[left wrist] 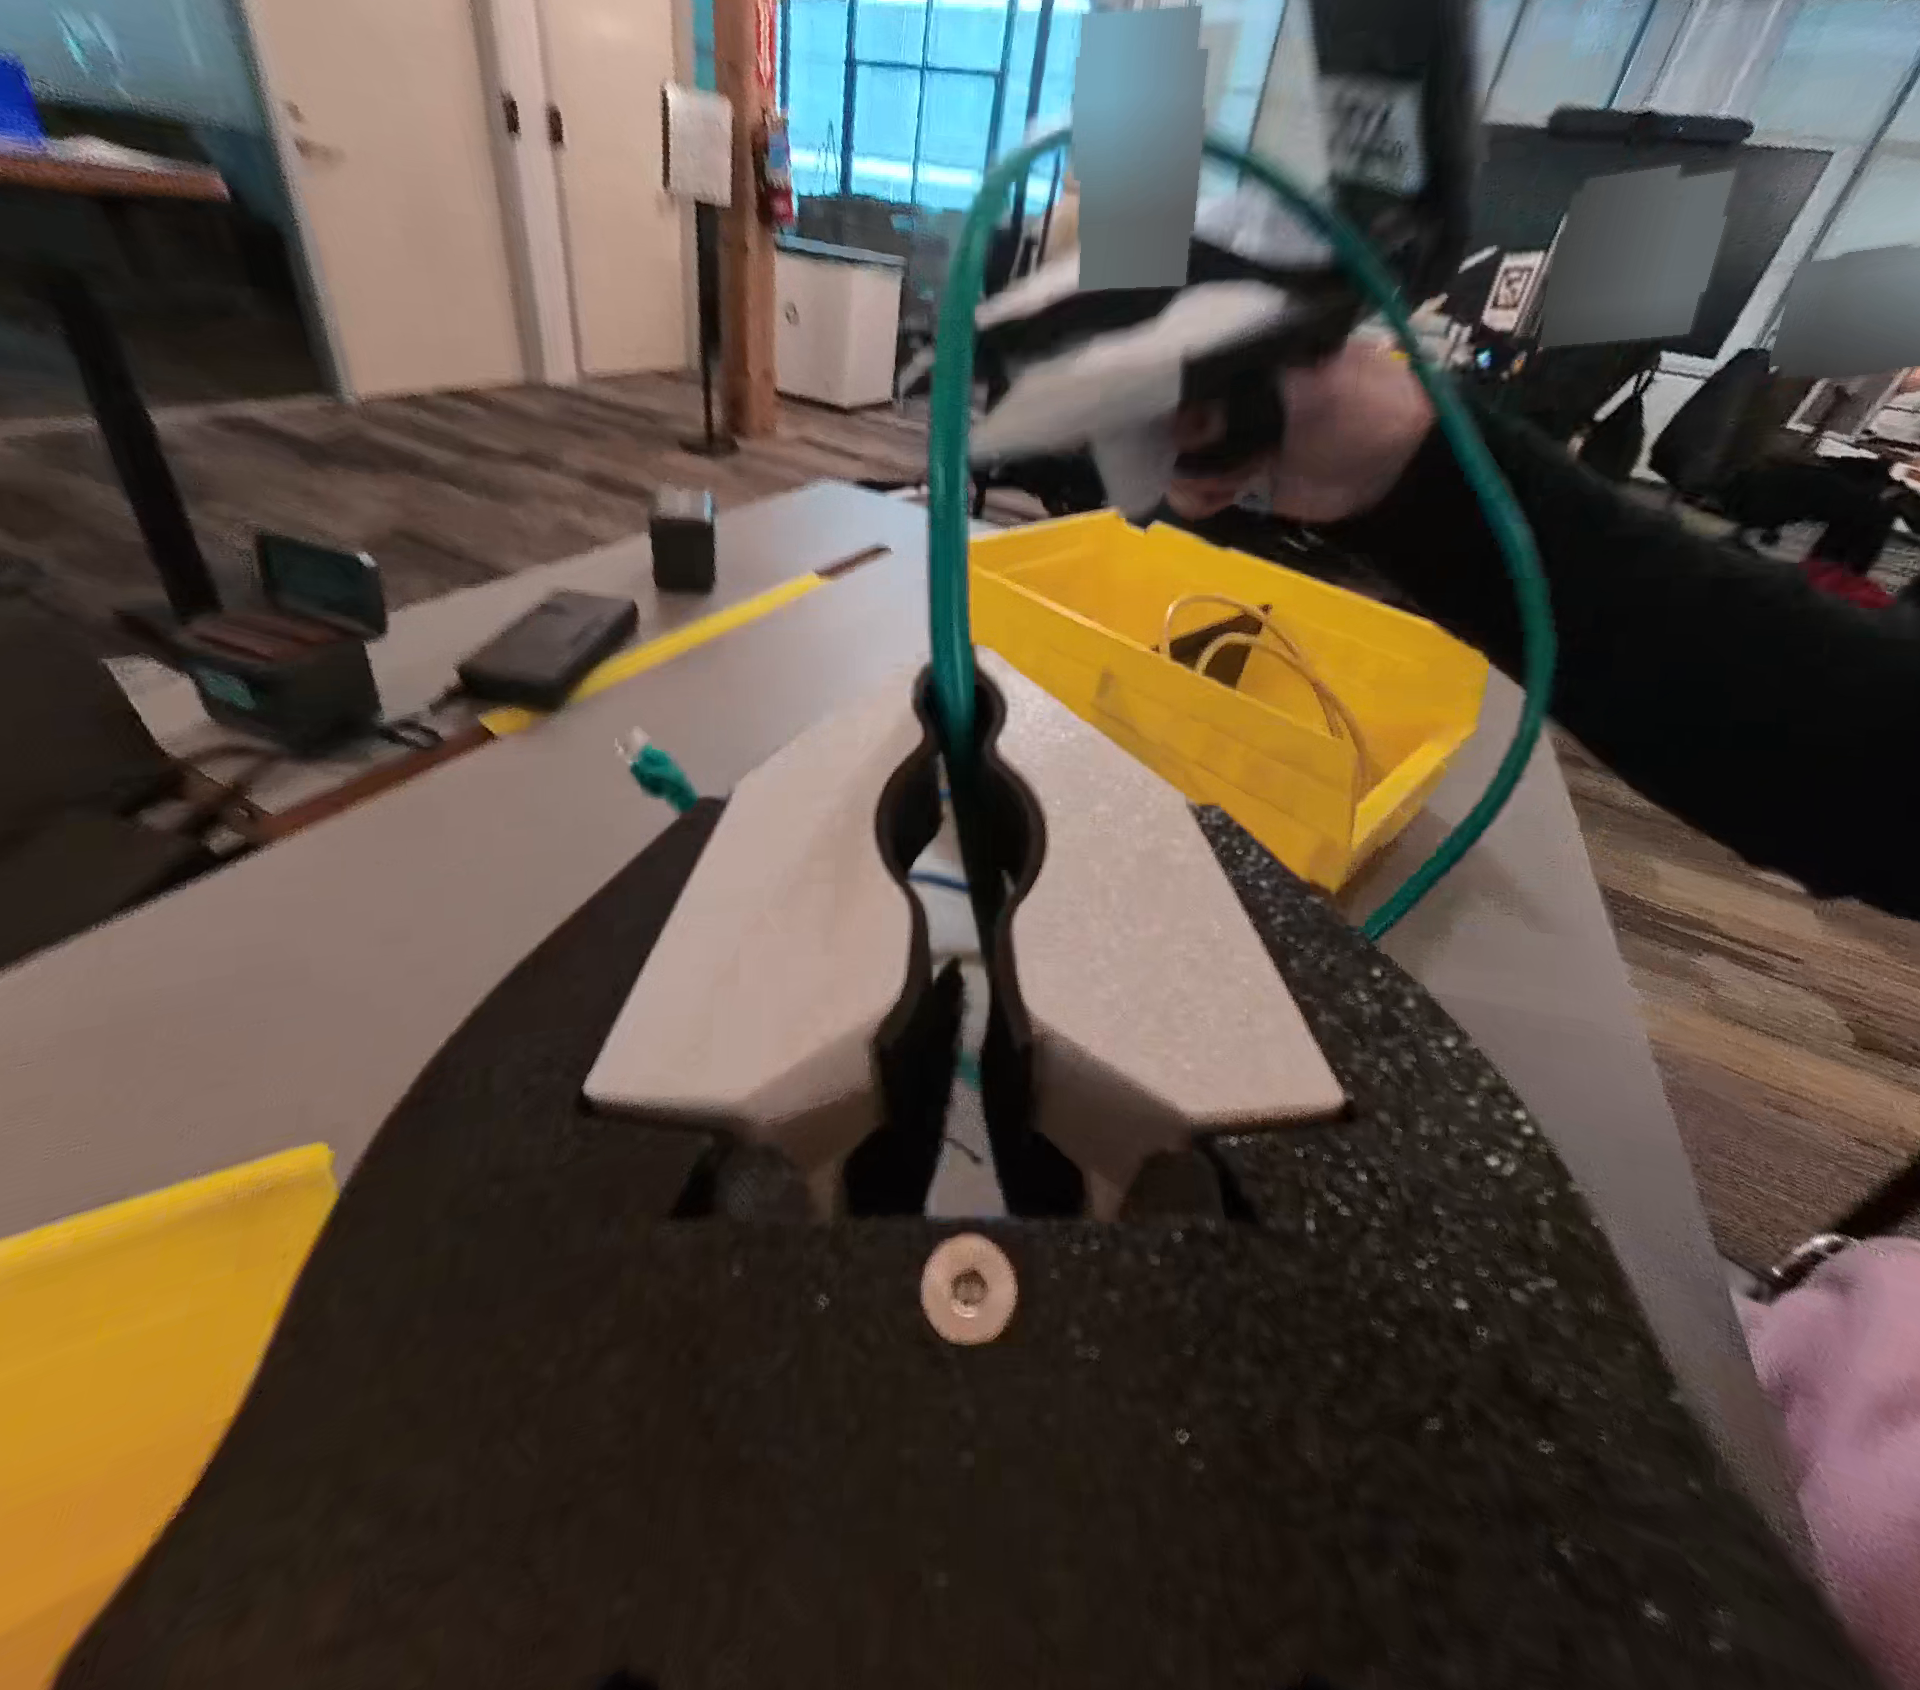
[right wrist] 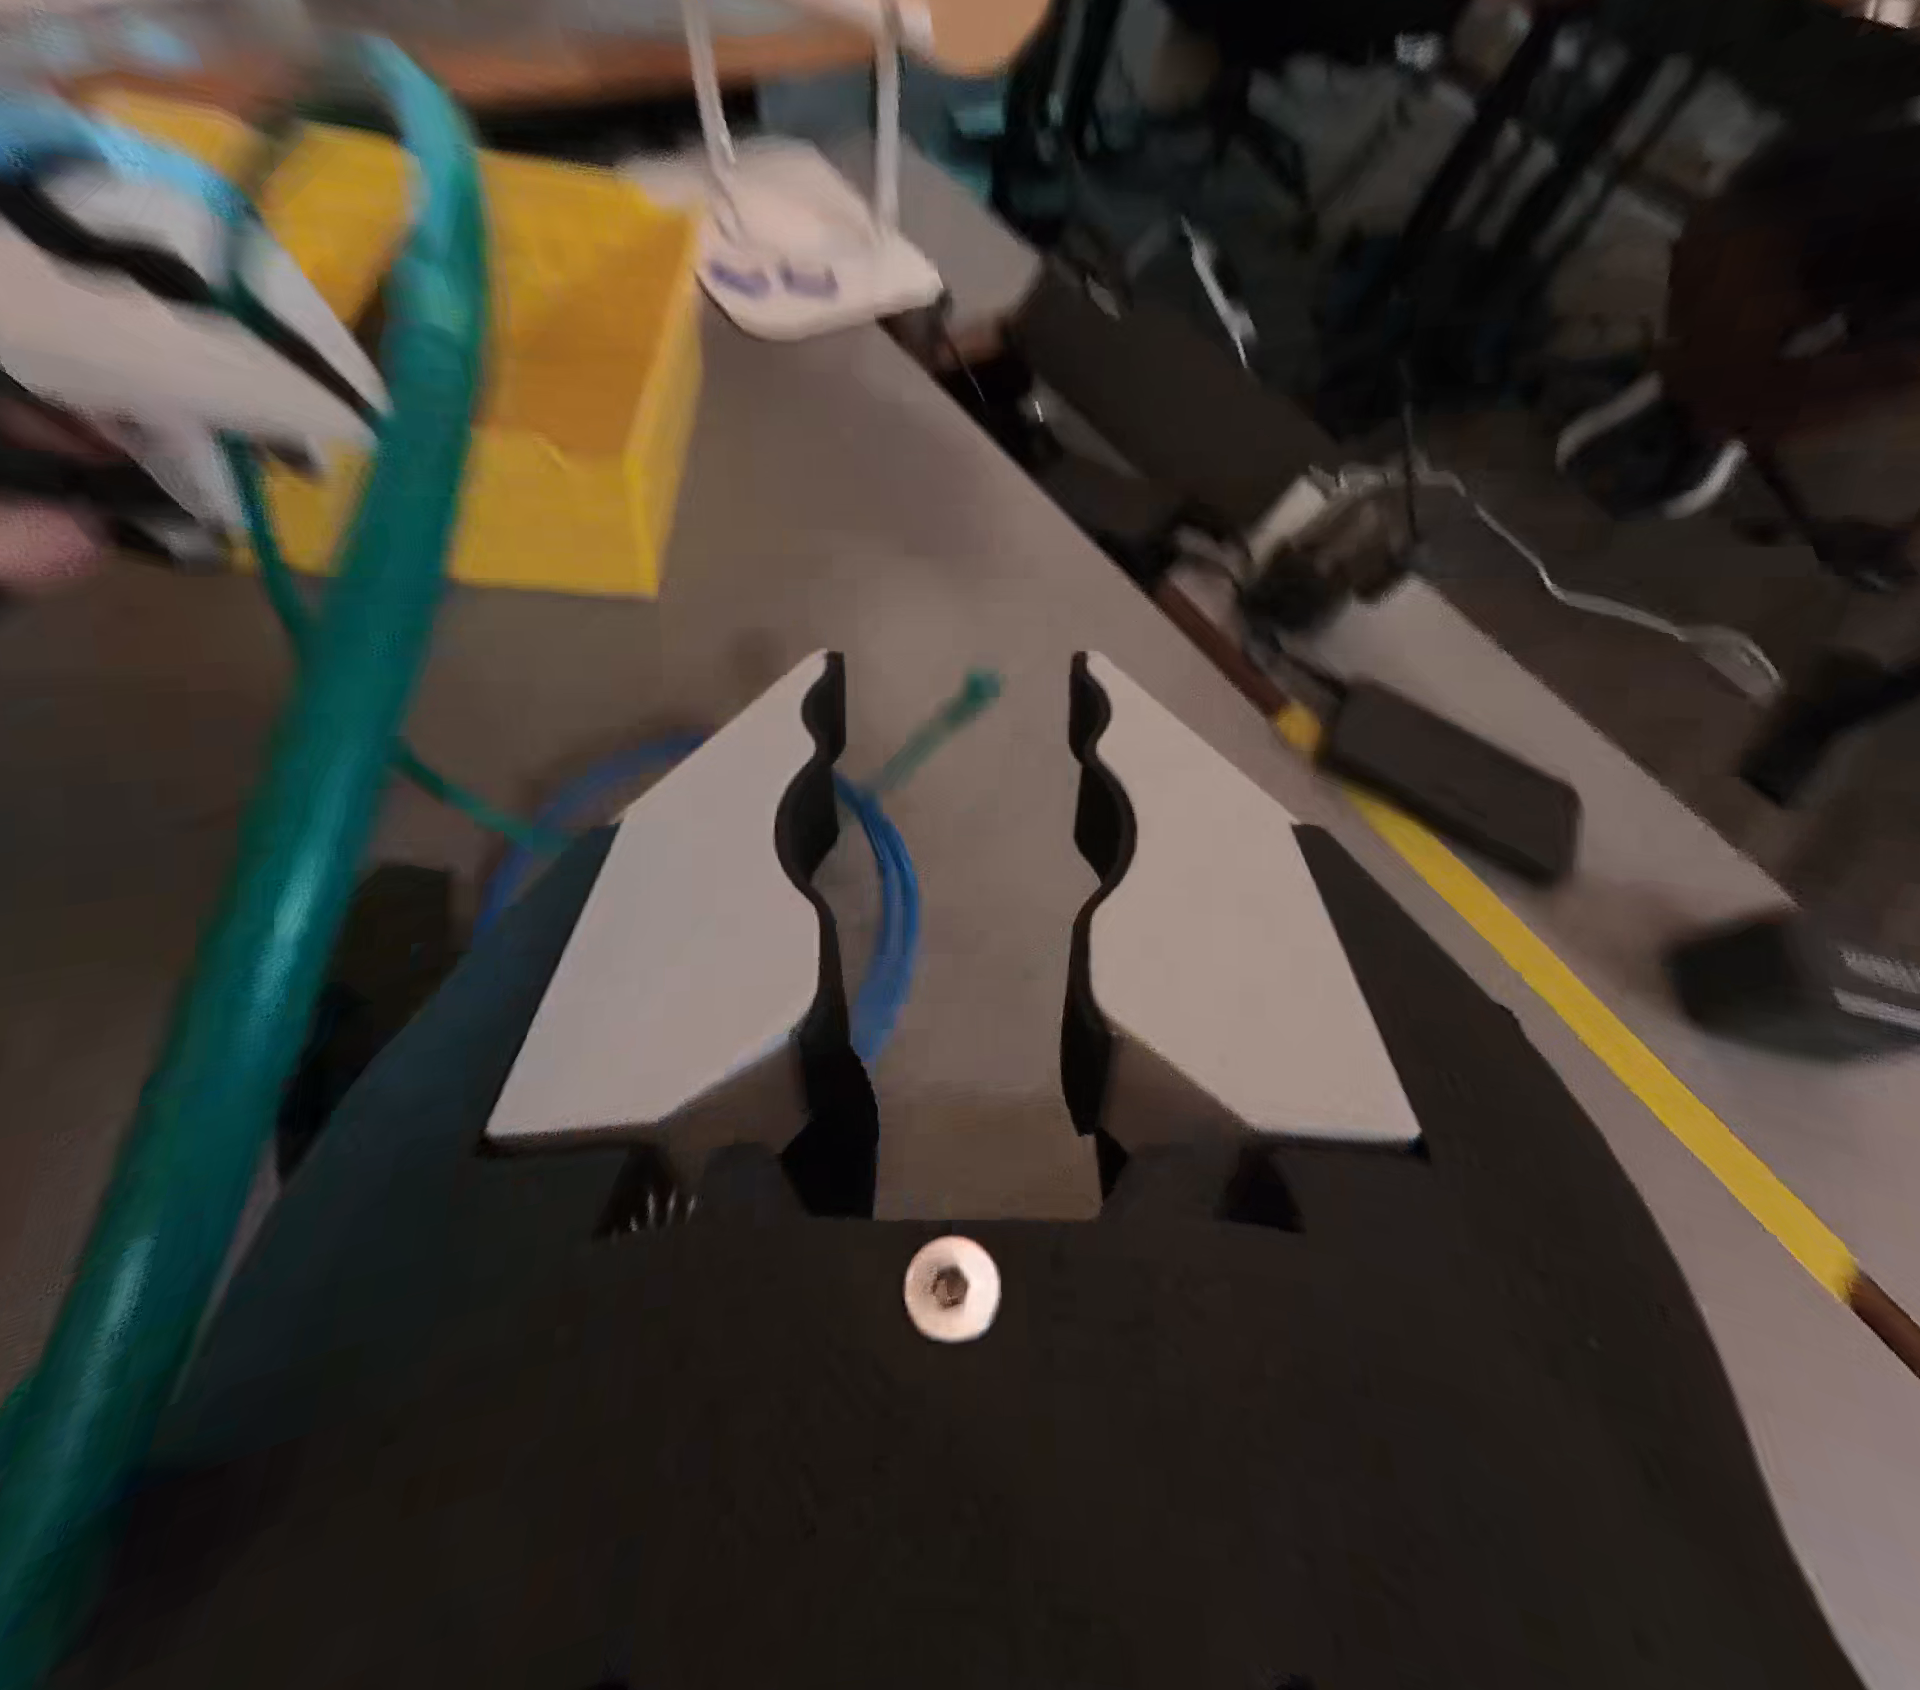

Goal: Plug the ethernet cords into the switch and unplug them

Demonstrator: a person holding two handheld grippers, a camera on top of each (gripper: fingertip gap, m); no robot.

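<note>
While my left gripper pinches the green cord, which loops limply beyond the tips, my right gripper gapes empty. Its plug lies just past those tips. I judge the cord light and floppy, so I'd take it at the stiff plug.

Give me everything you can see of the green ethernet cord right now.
The green ethernet cord is thin, round and rubbery-looking. The left gripper is shut on it; from the fingertips it rises, arcs in a big loop past the right gripper, and drops behind the left one. One end, a green boot with a clear plug, lies loose on the grey table, plugged into nothing. The other end is hidden.
</note>
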